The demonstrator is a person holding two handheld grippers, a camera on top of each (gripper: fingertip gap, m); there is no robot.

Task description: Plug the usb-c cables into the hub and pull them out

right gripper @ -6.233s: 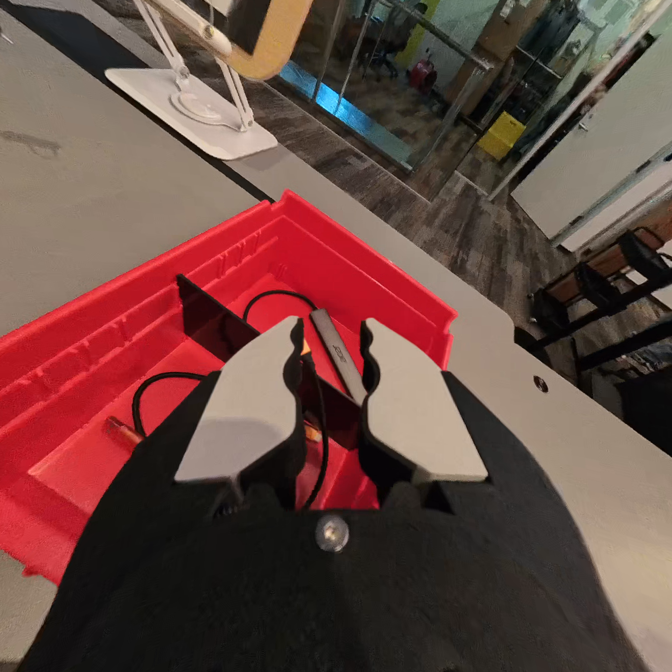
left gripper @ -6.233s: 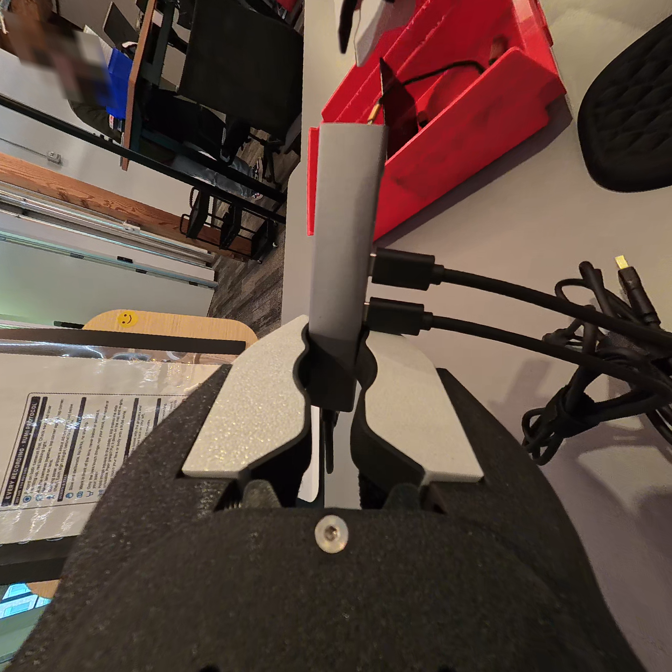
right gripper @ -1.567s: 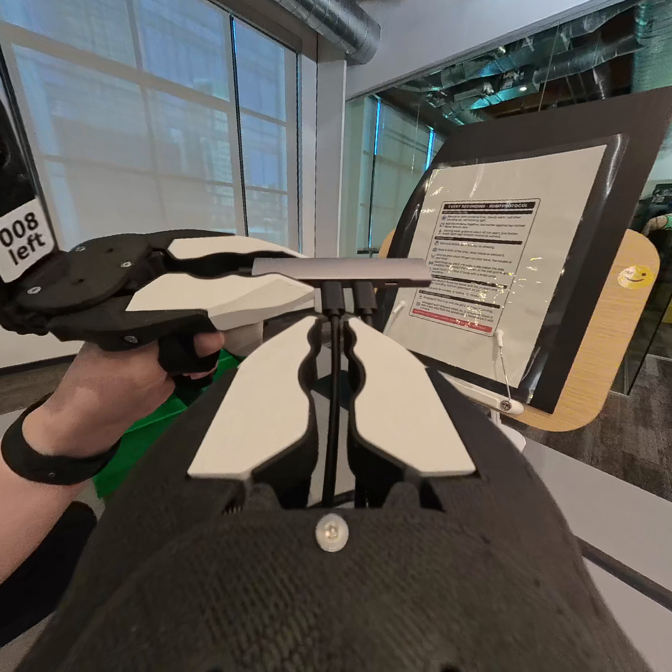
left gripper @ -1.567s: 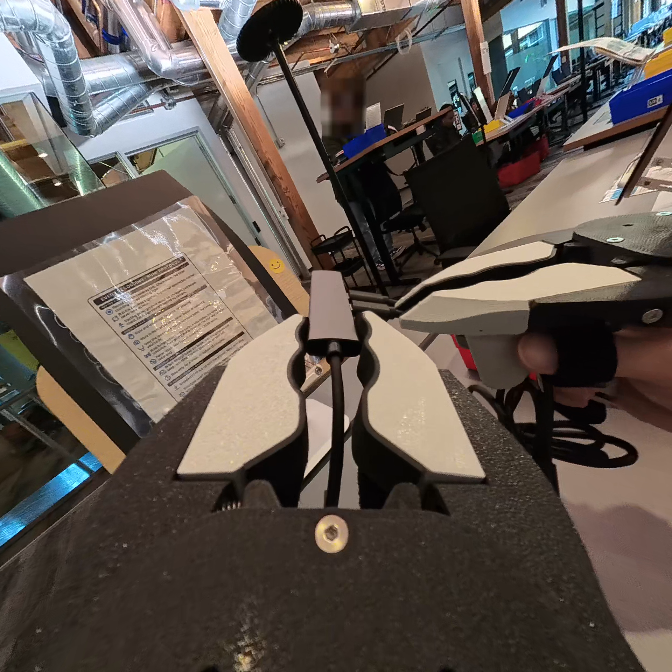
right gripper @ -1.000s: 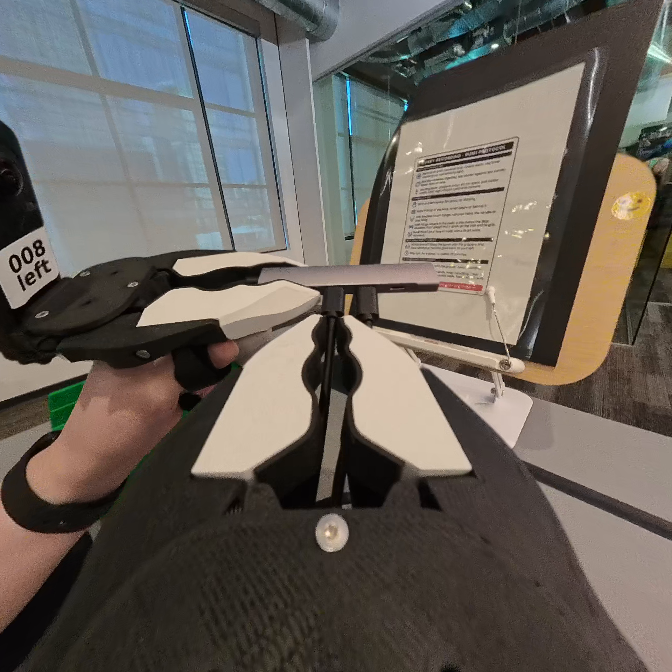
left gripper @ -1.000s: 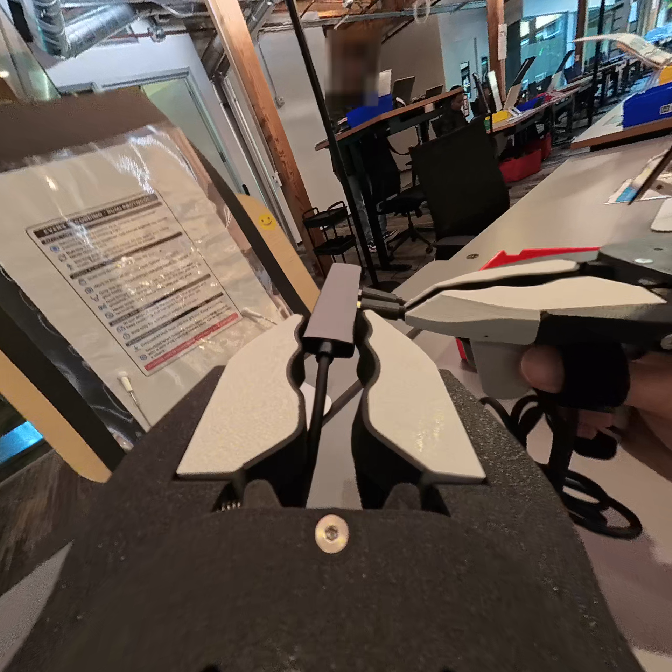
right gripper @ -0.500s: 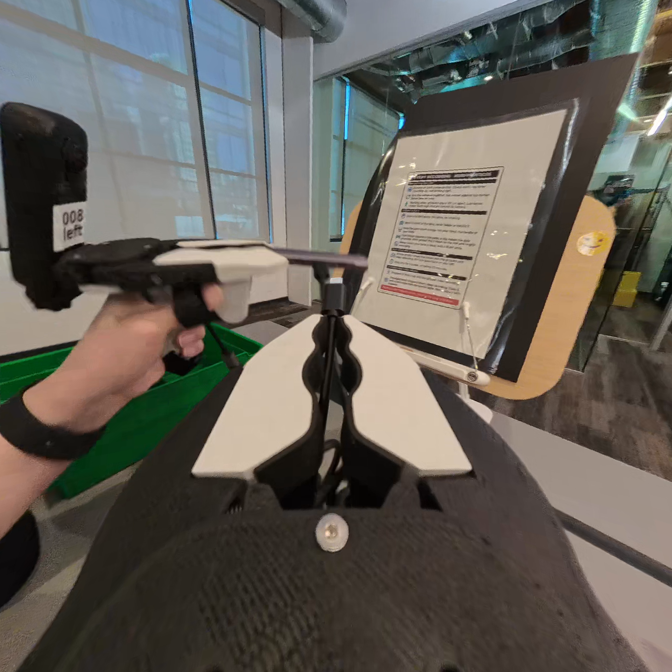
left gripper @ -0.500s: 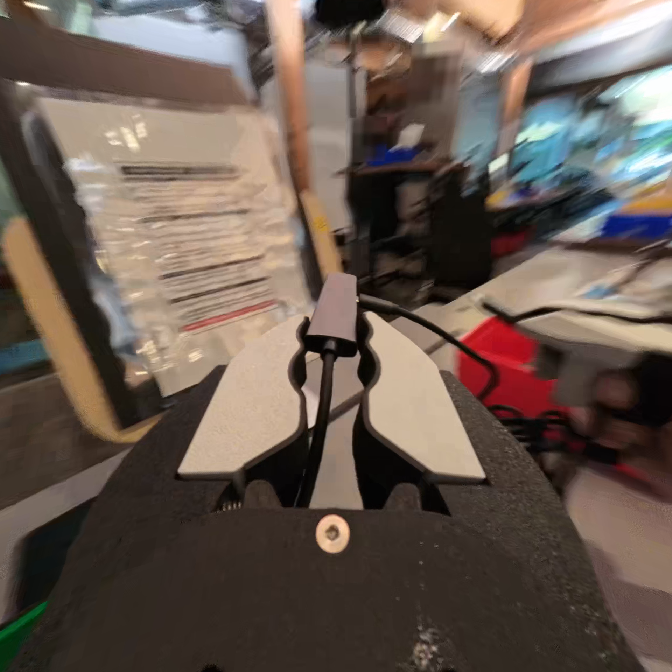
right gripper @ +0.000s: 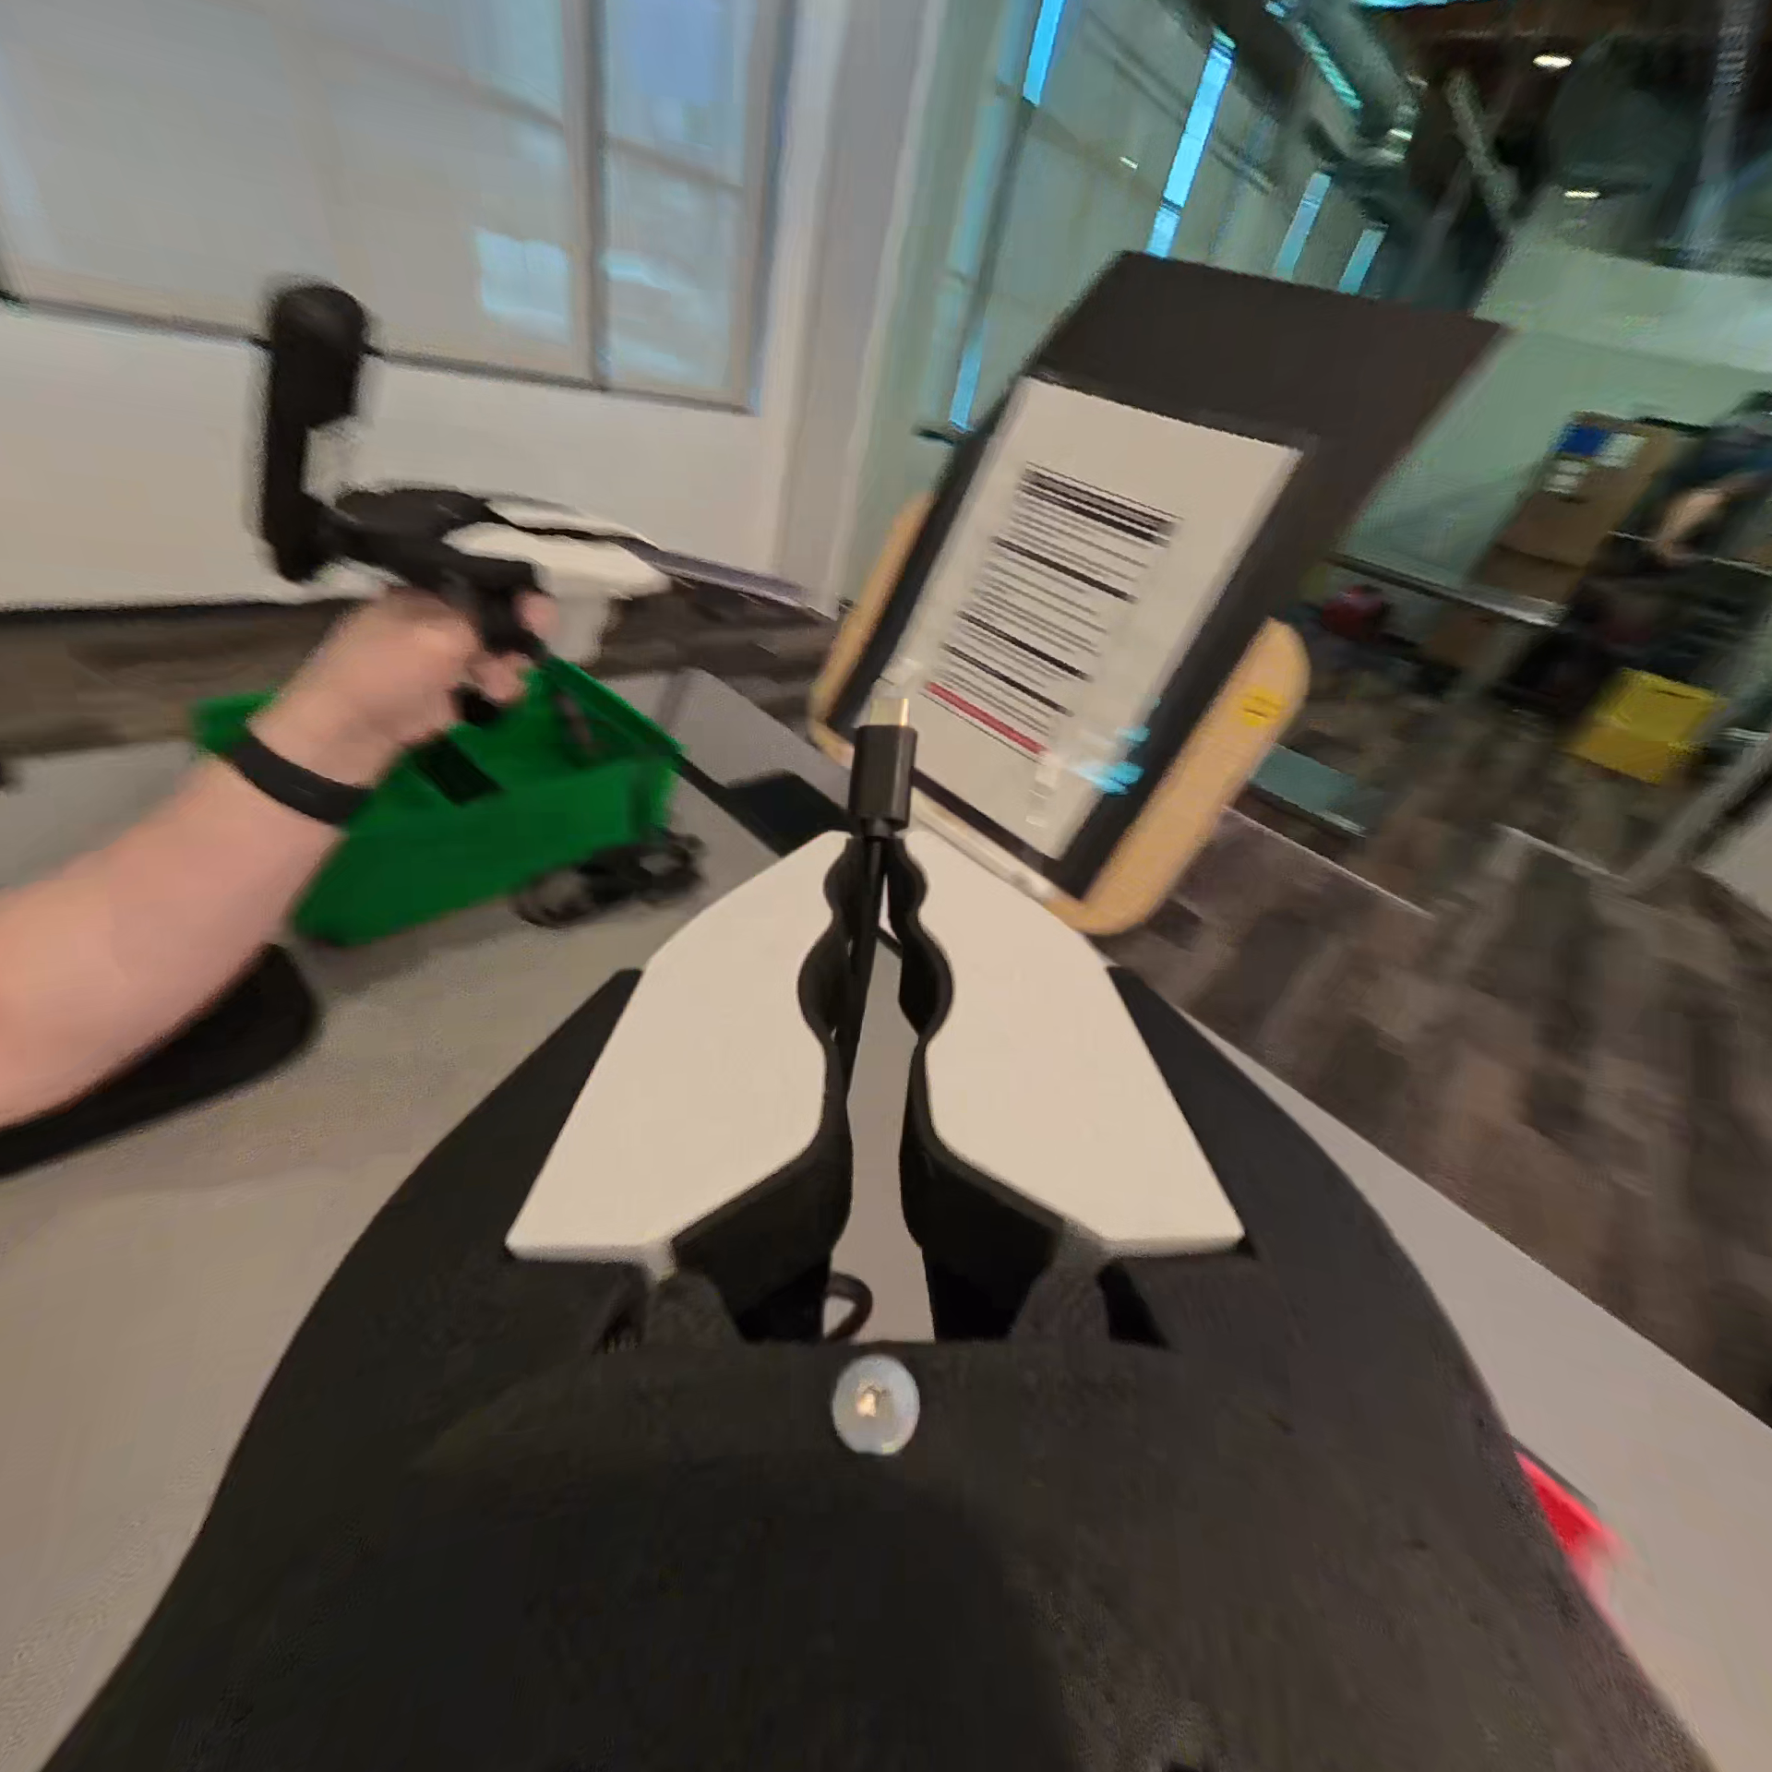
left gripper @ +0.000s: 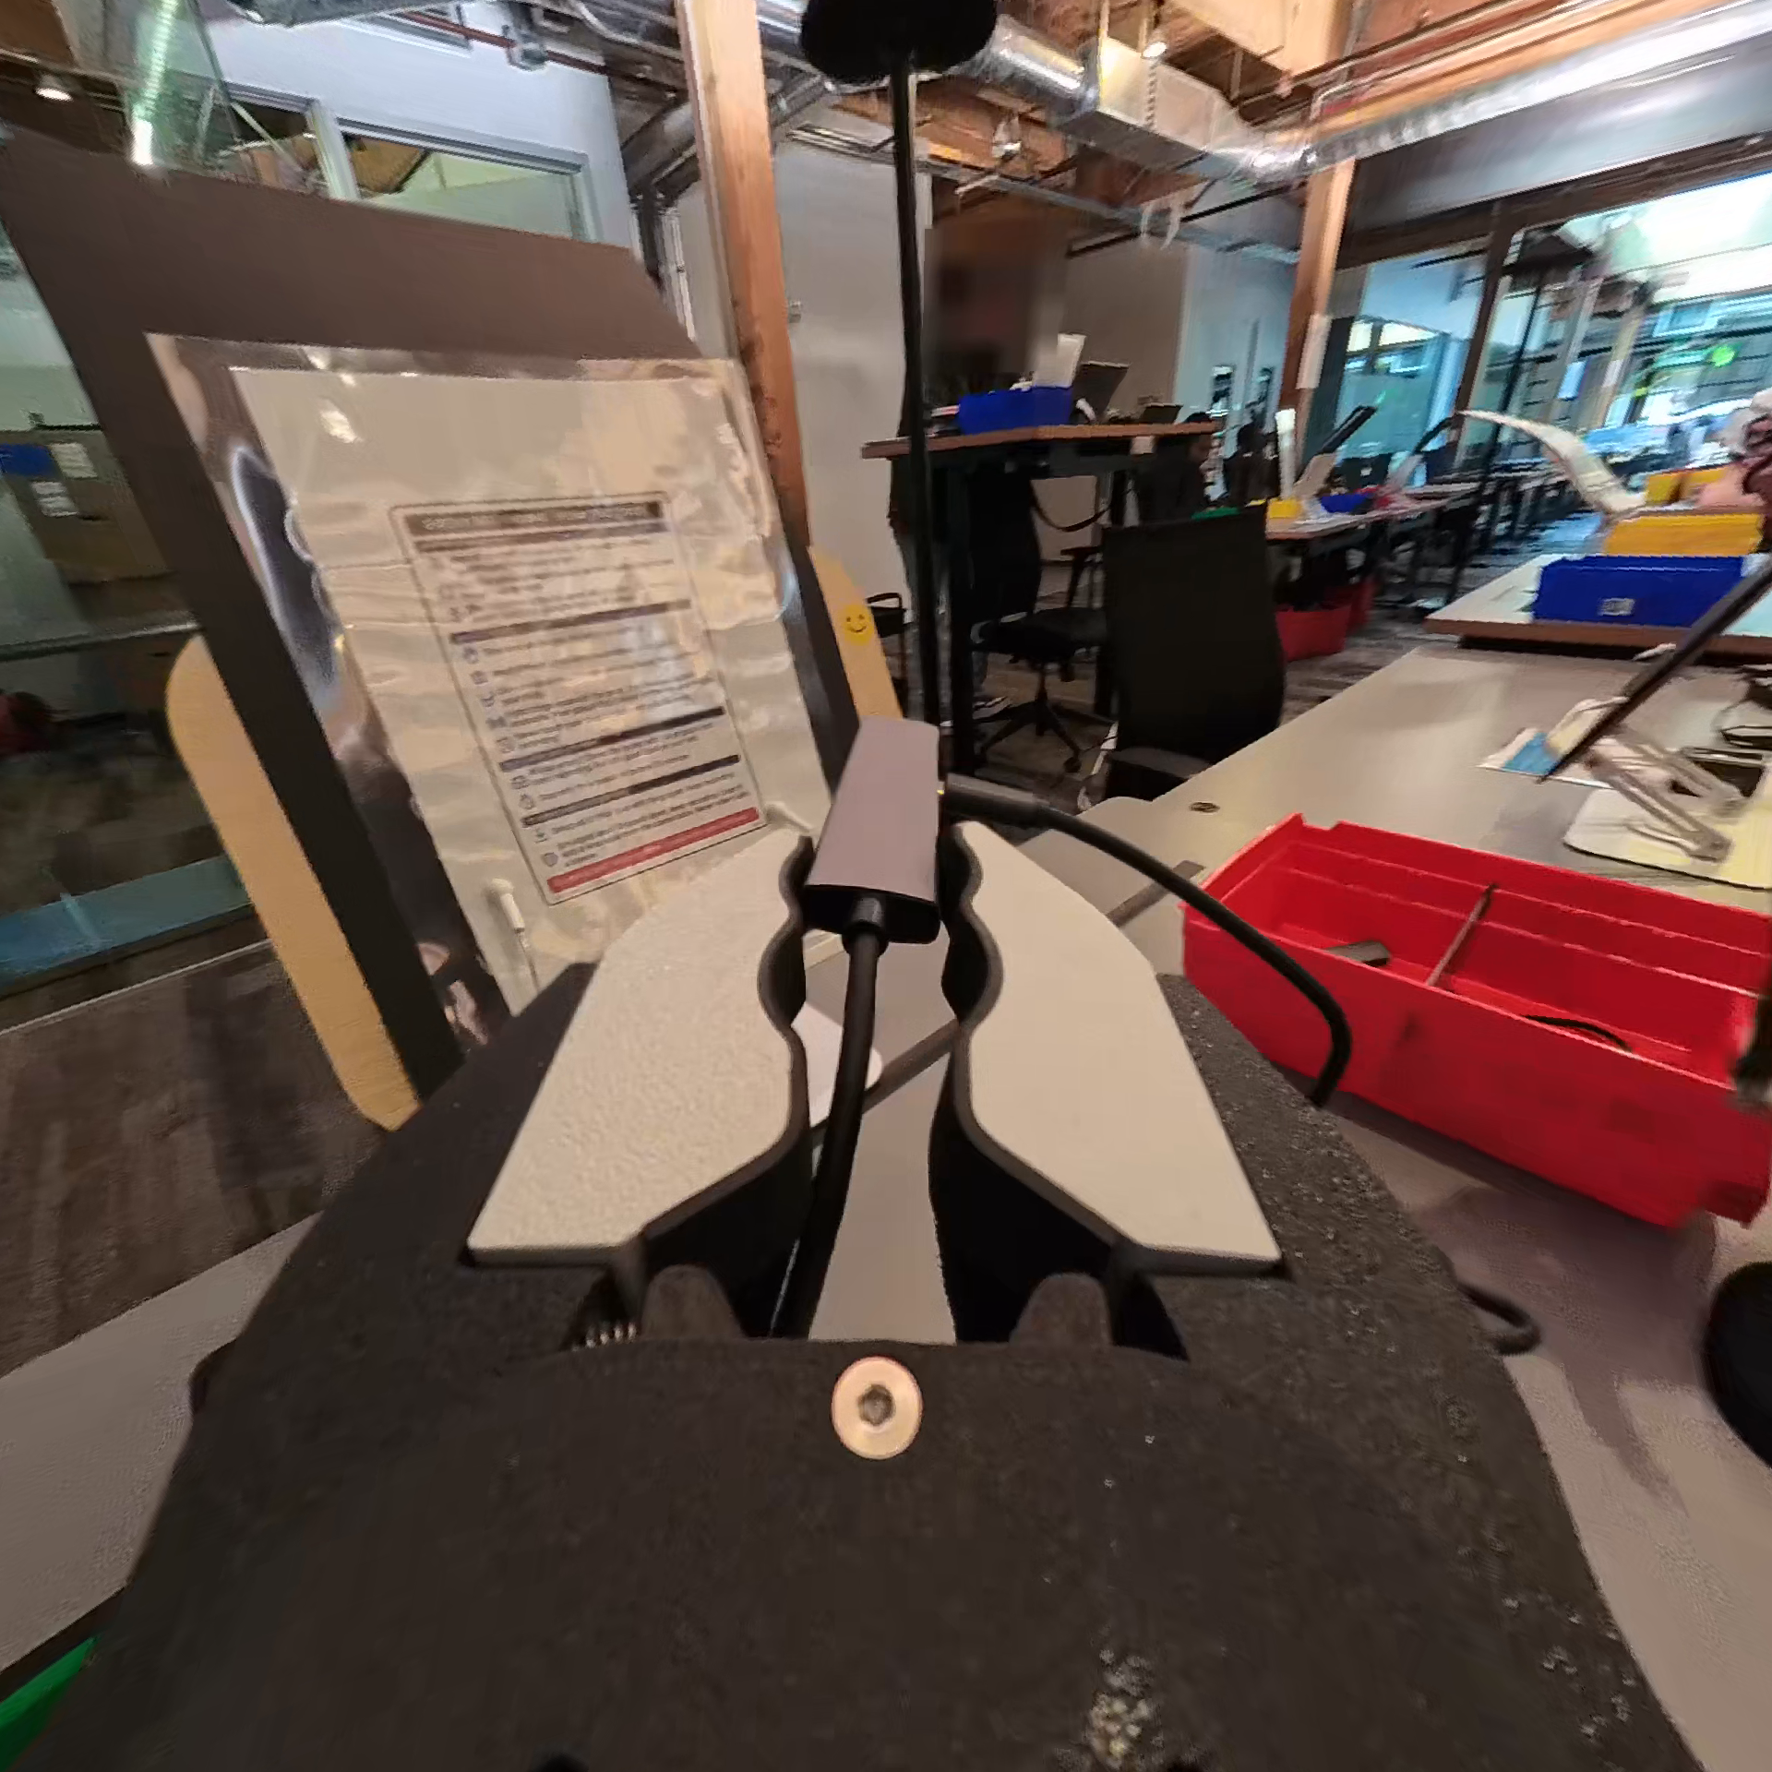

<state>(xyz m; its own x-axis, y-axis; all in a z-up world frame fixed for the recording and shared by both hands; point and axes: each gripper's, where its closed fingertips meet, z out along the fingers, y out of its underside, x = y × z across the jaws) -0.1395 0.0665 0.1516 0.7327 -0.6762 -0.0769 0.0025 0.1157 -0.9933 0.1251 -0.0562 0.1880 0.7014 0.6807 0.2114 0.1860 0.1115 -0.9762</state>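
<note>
My left gripper (left gripper: pixel 873 868) is shut on a dark grey hub (left gripper: pixel 882 815), held in the air with its own black lead running back between the fingers. One black usb-c cable (left gripper: pixel 1179 892) is still plugged into the hub's right side and arcs down to the right. My right gripper (right gripper: pixel 874 849) is shut on the cord of a second black usb-c cable, whose plug (right gripper: pixel 884 767) stands free above the fingertips with its metal tip bare. The left gripper (right gripper: pixel 537 561), held in a hand, also shows blurred at far left in the right wrist view.
A red divided bin (left gripper: pixel 1496 968) sits on the grey table (left gripper: pixel 1390 757) at the right. A green bin (right gripper: pixel 499 796) sits at the left. A black-framed instruction sheet on a wooden stand (left gripper: pixel 537 614) stands ahead. A black pad (left gripper: pixel 1740 1342) lies at the right edge. The left gripper's tips are roughly 30 centimeters from the right gripper's.
The right gripper has pulled one usb-c plug out of the hub and drawn away to the right. The left gripper with the hub has swung away to the left. One cable remains in the hub.
</note>
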